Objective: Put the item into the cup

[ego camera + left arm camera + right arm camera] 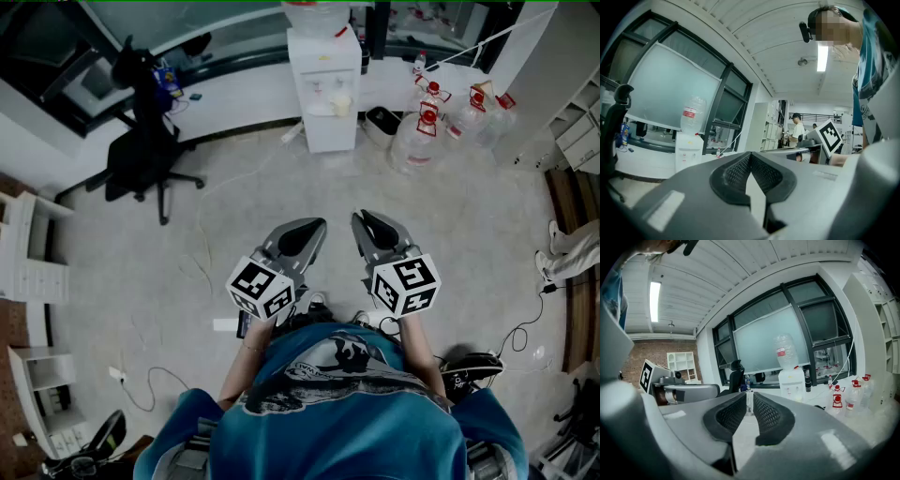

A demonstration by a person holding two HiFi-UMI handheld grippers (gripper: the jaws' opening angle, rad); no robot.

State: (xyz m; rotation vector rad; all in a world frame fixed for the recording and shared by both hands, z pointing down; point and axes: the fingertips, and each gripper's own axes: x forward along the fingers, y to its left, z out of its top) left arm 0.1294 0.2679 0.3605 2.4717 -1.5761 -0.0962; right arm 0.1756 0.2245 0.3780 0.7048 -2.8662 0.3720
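No cup and no item for it show in any view. In the head view a person in a blue shirt holds both grippers close to the body, above a grey floor, jaws pointing away. My left gripper [307, 231] has its dark ribbed pads [736, 171] meeting at the tip, nothing between them; in its own view the left gripper [750, 154] looks across the room. On my right gripper [368, 225] the pads [766, 416] stand a narrow slit apart with nothing in it; the right gripper [750, 398] faces the window wall.
A white water dispenser [323, 84] stands at the far wall with several big water jugs [436, 122] to its right. A black office chair [141, 159] is at far left, white shelving [28, 262] along the left edge, and cables [525, 328] lie on the floor.
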